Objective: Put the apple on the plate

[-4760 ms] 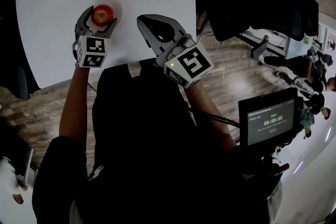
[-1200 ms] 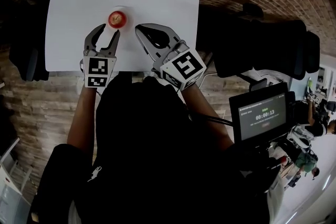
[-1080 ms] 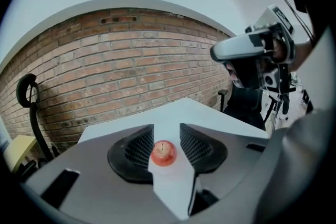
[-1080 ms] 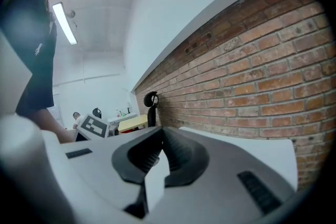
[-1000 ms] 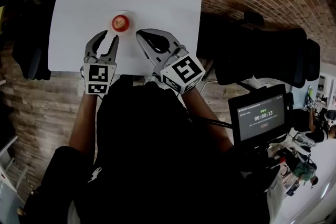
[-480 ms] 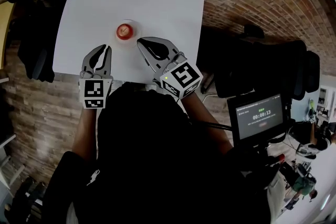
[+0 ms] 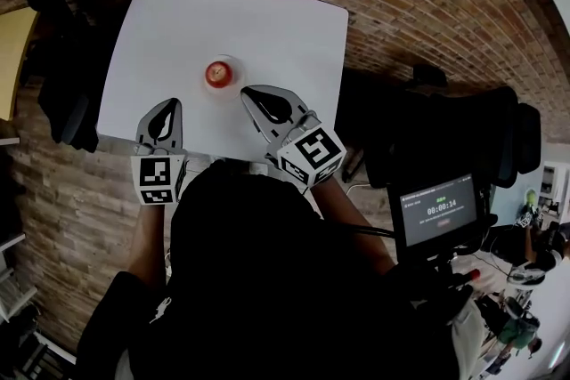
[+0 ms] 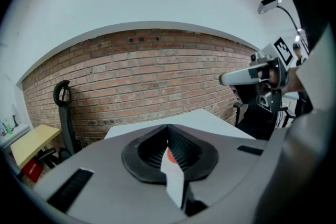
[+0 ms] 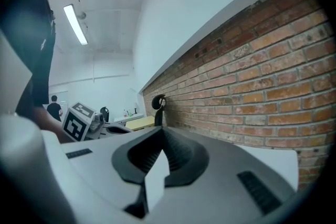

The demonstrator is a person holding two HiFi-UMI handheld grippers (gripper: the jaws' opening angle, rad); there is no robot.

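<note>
Saw red apple (image 7: 219, 73), white plate (image 7: 234, 64), white tabletop (image 7: 223, 13), red-brown brick wall (image 8: 157, 81); noted grey left hand-held gripper (image 7: 168, 101), right hand-held gripper (image 7: 247, 92), black-and-white square markers (image 7: 157, 179).

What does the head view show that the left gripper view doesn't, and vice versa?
Only head view: the timer screen and the plate under the apple. Only left gripper view: a yellow desk by the brick wall. Both: the white table, the right gripper, and the apple, just a red sliver beyond the shut left gripper.
</note>
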